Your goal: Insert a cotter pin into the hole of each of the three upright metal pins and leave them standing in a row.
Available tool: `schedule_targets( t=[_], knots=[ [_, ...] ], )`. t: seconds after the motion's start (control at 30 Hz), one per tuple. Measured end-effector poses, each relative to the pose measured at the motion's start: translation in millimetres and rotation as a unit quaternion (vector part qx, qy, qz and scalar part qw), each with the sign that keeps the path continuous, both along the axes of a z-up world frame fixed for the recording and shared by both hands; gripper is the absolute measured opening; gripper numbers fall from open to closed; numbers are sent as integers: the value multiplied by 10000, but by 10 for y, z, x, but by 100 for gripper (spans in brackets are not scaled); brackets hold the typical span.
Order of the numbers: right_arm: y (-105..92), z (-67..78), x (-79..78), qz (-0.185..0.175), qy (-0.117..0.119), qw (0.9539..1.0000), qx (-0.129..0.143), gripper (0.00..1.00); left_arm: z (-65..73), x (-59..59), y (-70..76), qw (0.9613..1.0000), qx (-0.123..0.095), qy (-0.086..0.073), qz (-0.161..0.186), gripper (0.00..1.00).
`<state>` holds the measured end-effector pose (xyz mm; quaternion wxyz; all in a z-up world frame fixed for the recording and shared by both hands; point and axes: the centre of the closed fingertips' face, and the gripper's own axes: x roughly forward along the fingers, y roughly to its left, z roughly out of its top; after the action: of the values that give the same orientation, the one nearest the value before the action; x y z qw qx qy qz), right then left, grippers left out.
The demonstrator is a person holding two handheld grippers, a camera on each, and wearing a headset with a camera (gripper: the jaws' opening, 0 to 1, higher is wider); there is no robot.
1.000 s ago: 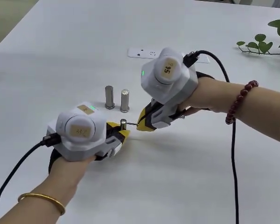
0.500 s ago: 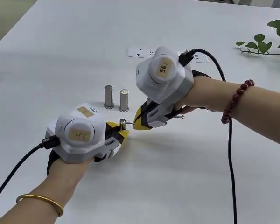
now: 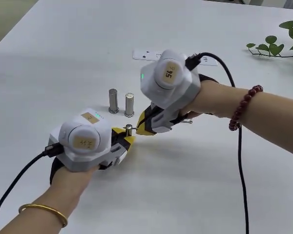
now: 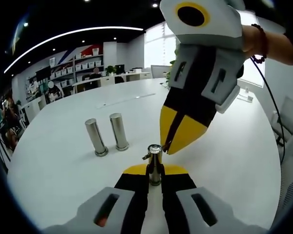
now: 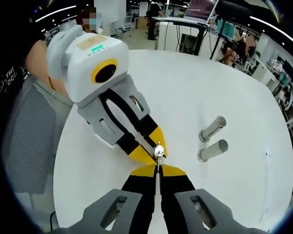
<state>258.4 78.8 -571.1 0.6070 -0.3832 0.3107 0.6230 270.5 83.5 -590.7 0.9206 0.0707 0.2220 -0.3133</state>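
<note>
Left hand-held gripper (image 4: 155, 171) clamps the near metal pin (image 4: 155, 161) upright; right hand-held gripper (image 3: 140, 129), pinched on a cotter pin (image 4: 145, 156), threads its hole. Two far pins (image 3: 113, 100) on the desk (image 3: 195, 190) look unpinned.

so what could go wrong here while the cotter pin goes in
1. The cotter pin is pinched only at the tips of the right hand-held gripper; pushed off-line with the hole, it could bend or slip.
2. A sideways push may tilt the metal pin in the left hand-held gripper.
3. The two standing pins are close behind and unsupported; a stray swing could topple them.
</note>
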Motion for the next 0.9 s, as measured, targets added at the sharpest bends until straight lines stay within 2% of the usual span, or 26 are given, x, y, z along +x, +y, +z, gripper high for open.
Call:
schedule_targets(
  t=[0.13,0.23,0.37,0.5,0.63,0.9],
  knots=[
    [11,3,7,-57,-11,10000,18,0,-2,5,3,10000,-5,0,17,6],
    [38,9,29,-230,14,9996,142,0,-2,7,1,10000,-8,-11,30,6],
    [-5,36,38,-358,-3,9993,133,9,-2,3,-1,10000,9,-15,19,6],
    [-44,91,37,-392,-43,9990,208,7,-2,7,-1,10000,6,-28,42,6],
    [-69,97,27,-355,-124,9992,151,2,-3,9,-1,10000,-6,-22,65,6],
    [-19,72,-5,-337,-71,9992,201,0,0,3,3,9999,-54,21,129,6]
  ],
)
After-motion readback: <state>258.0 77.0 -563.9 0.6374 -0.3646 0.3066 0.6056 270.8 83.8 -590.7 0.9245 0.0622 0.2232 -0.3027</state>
